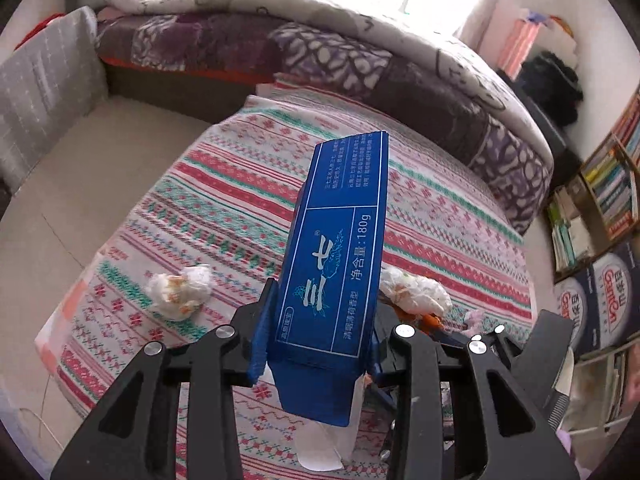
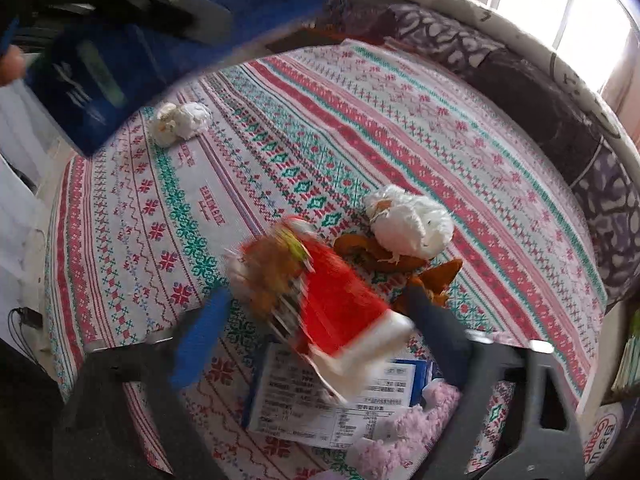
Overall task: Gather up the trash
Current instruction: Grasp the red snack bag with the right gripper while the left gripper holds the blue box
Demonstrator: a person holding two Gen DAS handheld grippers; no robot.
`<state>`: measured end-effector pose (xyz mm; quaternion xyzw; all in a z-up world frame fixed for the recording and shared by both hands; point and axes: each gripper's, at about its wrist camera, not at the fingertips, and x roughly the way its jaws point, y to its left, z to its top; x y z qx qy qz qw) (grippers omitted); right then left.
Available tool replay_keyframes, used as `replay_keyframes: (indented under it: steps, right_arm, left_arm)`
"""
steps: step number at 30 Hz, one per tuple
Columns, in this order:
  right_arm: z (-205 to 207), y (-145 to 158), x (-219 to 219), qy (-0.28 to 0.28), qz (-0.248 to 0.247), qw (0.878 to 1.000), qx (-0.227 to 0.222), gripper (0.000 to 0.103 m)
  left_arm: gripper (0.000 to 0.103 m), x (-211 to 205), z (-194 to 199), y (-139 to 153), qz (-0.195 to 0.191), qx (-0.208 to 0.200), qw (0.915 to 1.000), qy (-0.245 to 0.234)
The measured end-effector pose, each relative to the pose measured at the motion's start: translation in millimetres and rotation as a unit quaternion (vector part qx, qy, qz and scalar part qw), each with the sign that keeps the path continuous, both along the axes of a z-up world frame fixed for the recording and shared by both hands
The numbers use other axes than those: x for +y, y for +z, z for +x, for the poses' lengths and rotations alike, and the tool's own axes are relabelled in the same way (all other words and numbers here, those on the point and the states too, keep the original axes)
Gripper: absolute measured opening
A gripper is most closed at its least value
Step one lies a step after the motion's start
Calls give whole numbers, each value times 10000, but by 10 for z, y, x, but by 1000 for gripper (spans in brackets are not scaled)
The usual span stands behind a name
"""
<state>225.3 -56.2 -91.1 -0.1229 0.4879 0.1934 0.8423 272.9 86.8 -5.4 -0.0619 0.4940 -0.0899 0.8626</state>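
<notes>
My left gripper (image 1: 320, 320) is shut on a long blue toothpaste box (image 1: 336, 248) and holds it above the patterned tablecloth (image 1: 224, 200); box and gripper show blurred at the top left of the right wrist view (image 2: 100, 80). My right gripper (image 2: 316, 312) has its fingers spread wide around a red snack wrapper (image 2: 332, 304); blur hides whether they touch it. One crumpled white tissue (image 1: 180, 290) (image 2: 180, 120) lies at the left. Another tissue (image 1: 416, 292) (image 2: 408, 222) lies by orange peels (image 2: 380, 254).
A blue-and-white printed carton (image 2: 332, 404) and a pink fluffy cloth (image 2: 404, 428) lie near the table's front edge. A bed with a purple quilt (image 1: 360, 64) stands behind the table. Bookshelves (image 1: 608, 192) are at the right. Tiled floor (image 1: 100, 168) is at the left.
</notes>
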Motion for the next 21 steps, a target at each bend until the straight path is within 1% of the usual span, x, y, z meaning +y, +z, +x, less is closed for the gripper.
replay_keyframes:
  steps: [1,2,3,4,6,7,8,9,10,13,16,17,18,19,21]
  right_arm:
    - [2,14,3,-11,31,10000,-26,71]
    - [26,30,-1,-38,109,9999,-18,56]
    - [33,47,-8,-104,157,9998,-19,48]
    - [39,74,-25,-176,237,9996,-35,46]
    - [42,129,-54,-306,377,9988,-72,39]
    - [45,153,-61,-364,399,9985,-104,37]
    - [42,186,-71,-417,445,9980,-146,30]
    - [48,216,-82,-461,492,9975,-194,4]
    - [53,265,-95,-550,506,9969,-231,0]
    - [57,372,-140,-704,549,9953,-379,0]
    - [71,382,-191,-803,595,9946,-267,0]
    - [76,375,-211,-824,610,9945,-222,1]
    - [78,363,-220,-812,613,9946,-195,5]
    - [83,346,-223,-769,622,9950,-139,13]
    - [82,303,-218,-725,678,9951,-5,64]
  left_arm:
    - [37,37,2,4,-17,4,10000,48]
    - [37,75,-1,14,-35,4,9999,102]
    - [37,113,3,19,-50,2,9999,156]
    - [37,134,8,23,-56,1,9998,193]
    - [36,144,12,26,-48,-9,9997,236]
    - [36,140,9,28,-29,-24,9997,246]
    - [35,136,5,30,-14,-41,9997,250]
    - [35,128,1,37,7,-62,9996,257]
    - [35,127,-10,46,-2,-84,9996,256]
    - [34,107,-22,69,-17,-119,9997,222]
    - [34,77,-30,64,9,-103,9998,140]
    - [34,74,-30,61,20,-97,9999,128]
    - [34,72,-29,52,50,-80,9999,127]
    - [34,73,-25,38,75,-48,9999,125]
    - [34,65,6,-32,204,196,9996,84]
